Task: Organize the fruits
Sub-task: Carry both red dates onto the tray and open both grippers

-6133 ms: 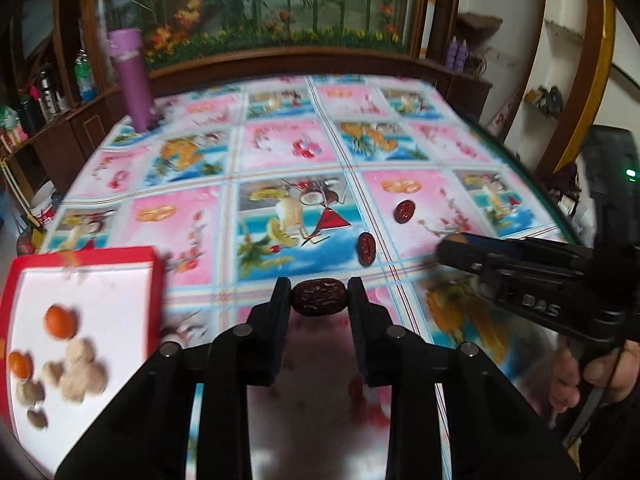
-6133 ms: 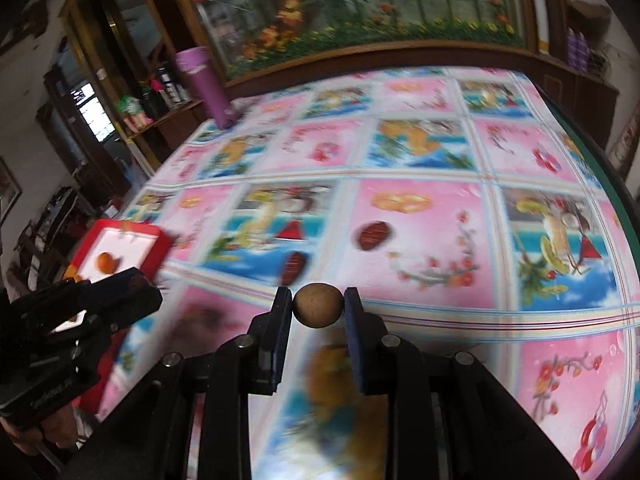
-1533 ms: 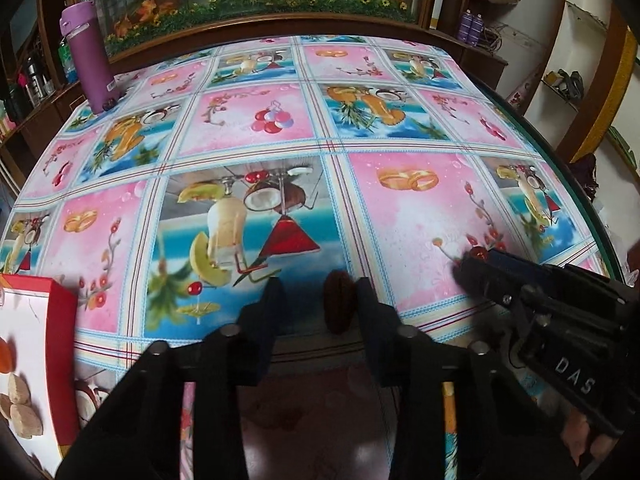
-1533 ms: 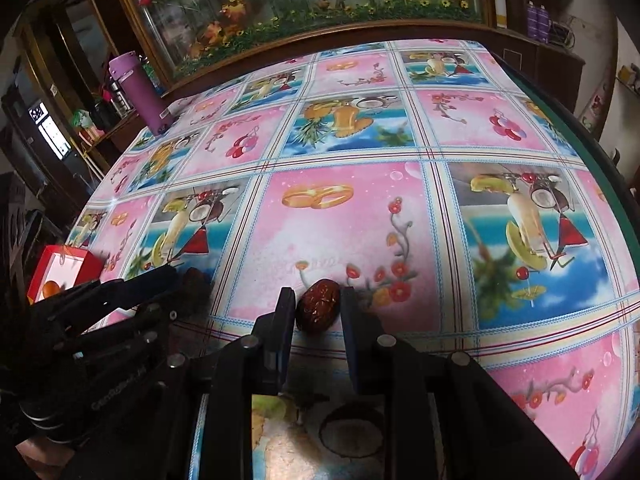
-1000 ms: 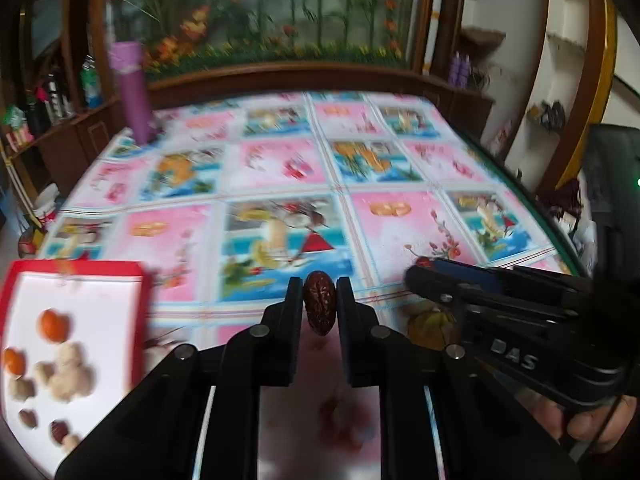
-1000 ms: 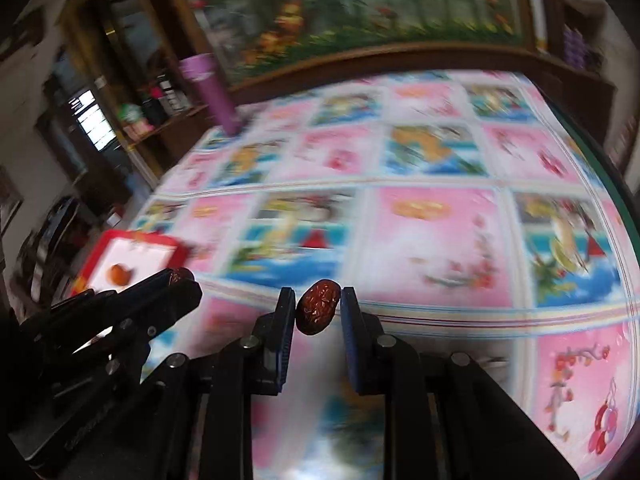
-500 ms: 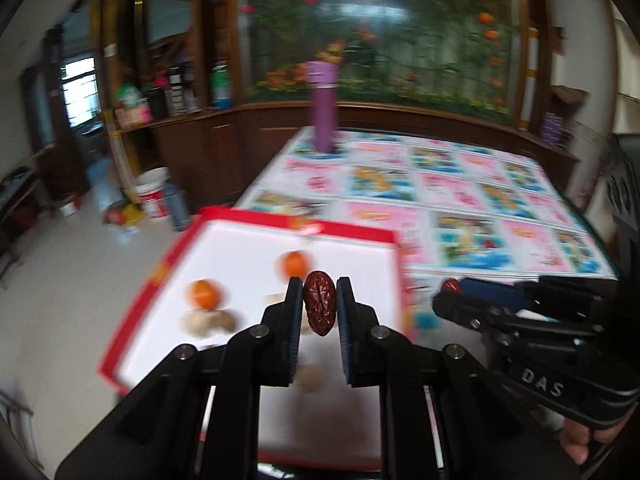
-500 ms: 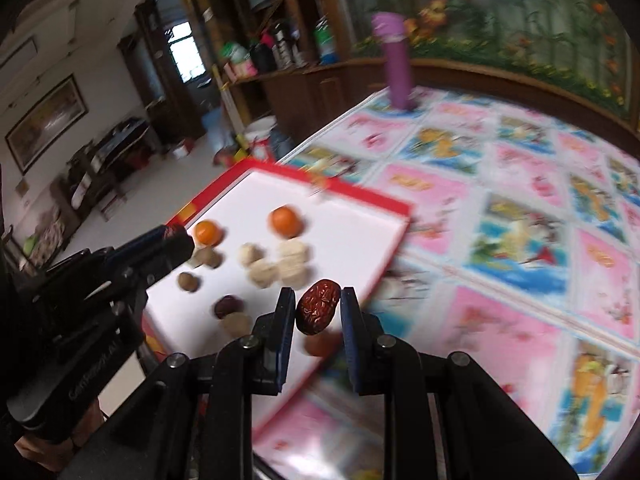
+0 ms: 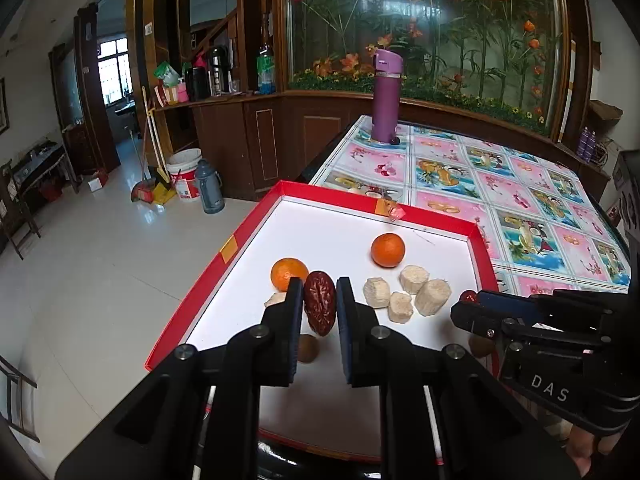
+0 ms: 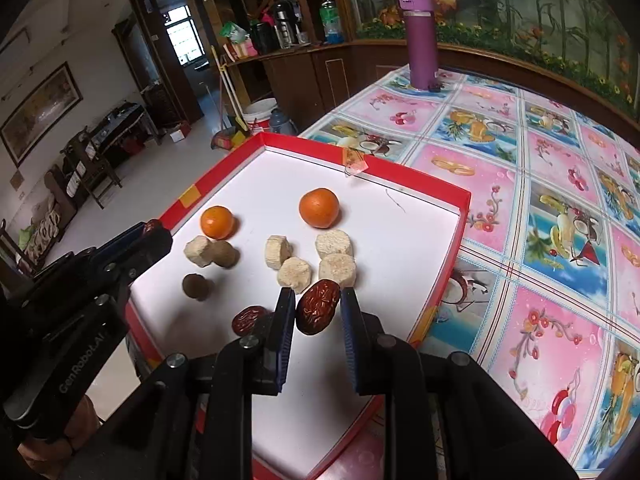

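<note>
We find the left gripper (image 9: 319, 309) closed on a red date (image 9: 319, 307), pinched across its width between the two pads; its long axis stands nearly upright, narrow end down. The right gripper (image 10: 318, 312) likewise clamps a second date (image 10: 318, 307), this one tilted, its long axis running from lower left to upper right. We see both dates held above the red tray (image 10: 456, 216), over its white floor near the front.

Just beyond the right gripper we note four pale cut chunks (image 10: 335, 243) in a cluster, with a fifth chunk (image 10: 197, 251) further left touching a brown round fruit (image 10: 224, 254). Another brown fruit (image 10: 195, 286) lies nearer, and a third date (image 10: 249, 319) lies on the tray floor just left of the right gripper. Two oranges (image 10: 319, 207) sit farther back, well apart from each other.

The tray rests at the left end of a table (image 10: 540, 184) with a patterned cloth. A purple flask (image 10: 418, 54) stands upright at the far edge.
</note>
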A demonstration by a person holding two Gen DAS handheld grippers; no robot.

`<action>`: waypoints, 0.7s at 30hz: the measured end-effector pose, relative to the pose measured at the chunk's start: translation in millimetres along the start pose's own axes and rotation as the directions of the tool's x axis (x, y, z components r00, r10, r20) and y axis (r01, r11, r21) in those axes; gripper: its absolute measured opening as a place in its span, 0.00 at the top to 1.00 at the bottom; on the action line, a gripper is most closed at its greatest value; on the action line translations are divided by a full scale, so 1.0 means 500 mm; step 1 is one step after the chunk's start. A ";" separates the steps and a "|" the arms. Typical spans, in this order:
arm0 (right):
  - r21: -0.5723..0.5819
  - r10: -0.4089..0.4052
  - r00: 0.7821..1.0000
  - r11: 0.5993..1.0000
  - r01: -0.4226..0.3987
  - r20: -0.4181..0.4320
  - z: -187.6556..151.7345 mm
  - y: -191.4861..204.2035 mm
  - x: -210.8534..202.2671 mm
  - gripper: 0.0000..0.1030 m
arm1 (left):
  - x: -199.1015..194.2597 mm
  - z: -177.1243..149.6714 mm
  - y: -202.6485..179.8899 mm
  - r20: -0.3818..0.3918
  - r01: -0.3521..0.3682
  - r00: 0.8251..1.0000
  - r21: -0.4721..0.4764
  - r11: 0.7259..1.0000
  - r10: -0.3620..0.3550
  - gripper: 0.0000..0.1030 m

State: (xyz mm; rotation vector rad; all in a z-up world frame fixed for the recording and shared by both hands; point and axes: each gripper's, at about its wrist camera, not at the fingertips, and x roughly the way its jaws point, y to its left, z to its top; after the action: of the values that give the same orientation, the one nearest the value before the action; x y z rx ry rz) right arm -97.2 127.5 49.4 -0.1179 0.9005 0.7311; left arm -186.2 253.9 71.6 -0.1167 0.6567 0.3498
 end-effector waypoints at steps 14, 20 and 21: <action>0.019 0.005 1.000 1.000 -0.005 -0.003 0.001 -0.011 0.014 0.79 | 0.035 -0.003 0.019 -0.047 0.005 0.999 0.002 1.000 -0.005 0.82; 0.025 0.038 0.999 0.999 -0.037 -0.011 -0.008 -0.014 0.026 0.79 | 0.049 -0.011 0.016 -0.077 0.003 0.997 0.035 0.999 0.000 0.82; 0.025 0.046 0.999 0.999 -0.046 -0.012 -0.009 -0.013 0.026 0.79 | 0.051 -0.013 0.018 -0.085 0.001 0.996 0.035 0.999 0.002 0.82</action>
State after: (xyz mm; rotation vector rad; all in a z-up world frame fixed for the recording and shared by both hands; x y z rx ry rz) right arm -90.9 127.6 35.3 -0.0803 0.9268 0.7627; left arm -174.1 268.0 50.8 -0.0980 0.7465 0.3350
